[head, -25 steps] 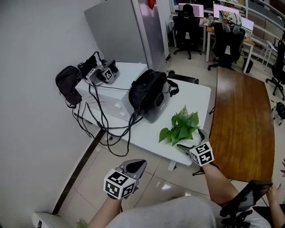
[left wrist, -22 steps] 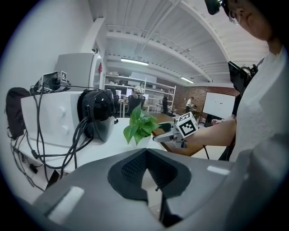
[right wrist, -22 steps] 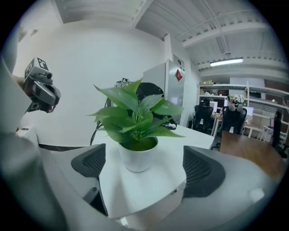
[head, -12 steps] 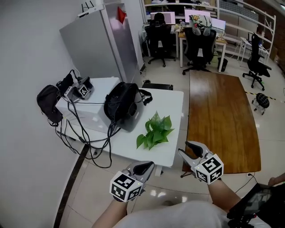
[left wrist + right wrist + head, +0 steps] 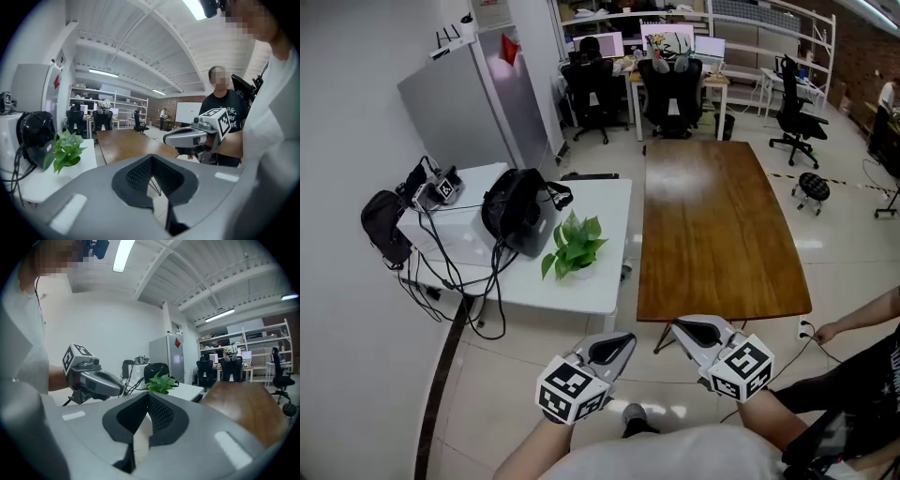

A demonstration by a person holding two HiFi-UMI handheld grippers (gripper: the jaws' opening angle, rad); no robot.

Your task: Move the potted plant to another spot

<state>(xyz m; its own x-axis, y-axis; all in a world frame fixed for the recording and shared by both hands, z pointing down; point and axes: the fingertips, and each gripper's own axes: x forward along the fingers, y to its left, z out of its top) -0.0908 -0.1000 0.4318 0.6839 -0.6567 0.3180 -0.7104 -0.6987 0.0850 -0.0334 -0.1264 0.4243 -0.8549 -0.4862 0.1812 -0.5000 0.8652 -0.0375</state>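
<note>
Back from the white table (image 5: 581,292) came my left gripper (image 5: 617,345) and right gripper (image 5: 686,330), both closed empty, leaving the potted plant (image 5: 572,246) freed near its front edge.

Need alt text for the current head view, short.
A person holds the left gripper and right gripper low over the floor, jaws shut and empty, well short of the potted plant. The plant stands on a white table beside a black helmet-like object; a wooden table stands to the right.
</note>
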